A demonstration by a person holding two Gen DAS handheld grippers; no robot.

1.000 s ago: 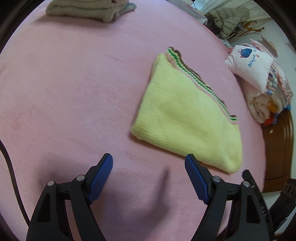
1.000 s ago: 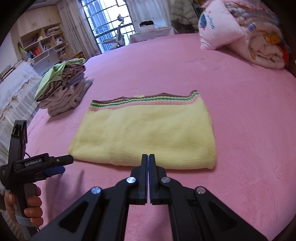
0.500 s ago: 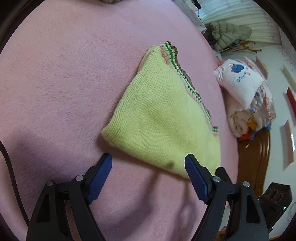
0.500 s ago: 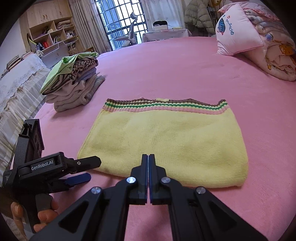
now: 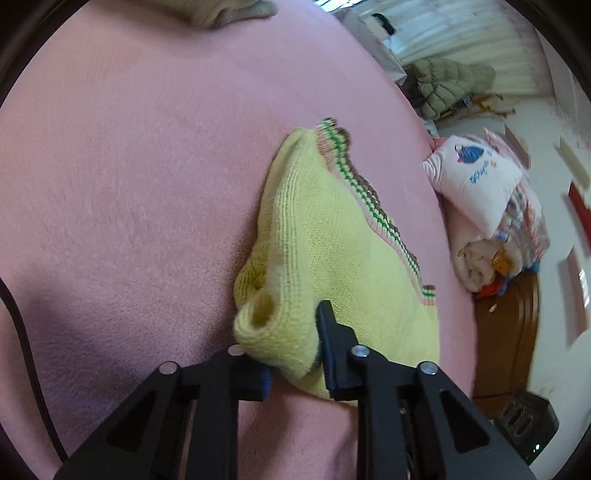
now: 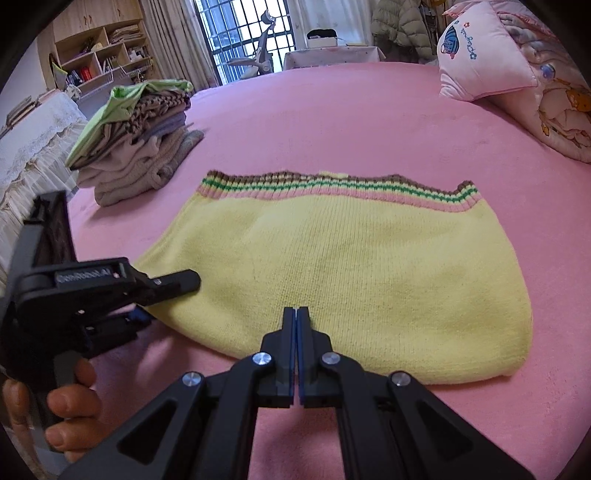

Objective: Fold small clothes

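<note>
A folded yellow knit garment (image 6: 351,266) with a striped ribbed hem lies on the pink bed cover (image 6: 369,110). My left gripper (image 5: 288,332) has its jaws closing on the near left corner of the garment (image 5: 332,258), and the knit bunches up between the pads. In the right wrist view the left gripper (image 6: 173,284) sits at that same corner, held by a hand (image 6: 70,402). My right gripper (image 6: 296,310) is shut with nothing in it, just over the middle of the garment's near edge.
A stack of folded clothes (image 6: 140,147) stands at the far left of the bed, its edge showing in the left wrist view (image 5: 229,11). A pink pillow (image 6: 487,55) and a rolled quilt (image 6: 561,110) lie far right. Shelves and a window stand behind the bed.
The left gripper moved up to the garment's corner and its jaws came together on it, bunching the knit. The right gripper came nearer to the garment's near edge, still shut.
</note>
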